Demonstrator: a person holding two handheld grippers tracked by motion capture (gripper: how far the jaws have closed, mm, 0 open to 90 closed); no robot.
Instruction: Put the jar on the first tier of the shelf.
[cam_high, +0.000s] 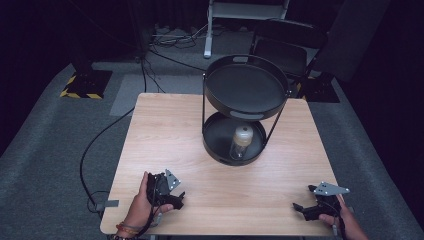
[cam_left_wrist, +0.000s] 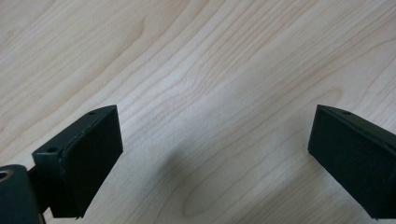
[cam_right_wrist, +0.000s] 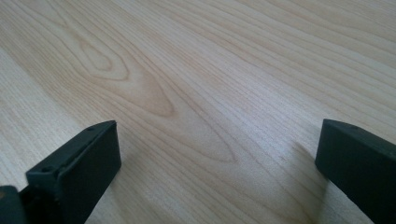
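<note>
A dark room with grey floor covering surrounds a pale wooden table (cam_high: 165, 135). The left hand-held gripper (cam_high: 167, 196) and the right hand-held gripper (cam_high: 306, 208) both rest at the near edge, jaws spread wide over bare wood, holding nothing. Well ahead of both, between them, a clear jar with a pale lid (cam_high: 241, 142) stands upright on the lower tier of a black two-tier tray stand (cam_high: 215, 145). It looks light, rigid, smooth and possibly breakable; gripping the body just below the lid seems safest, while avoiding the stand's thin posts.
</note>
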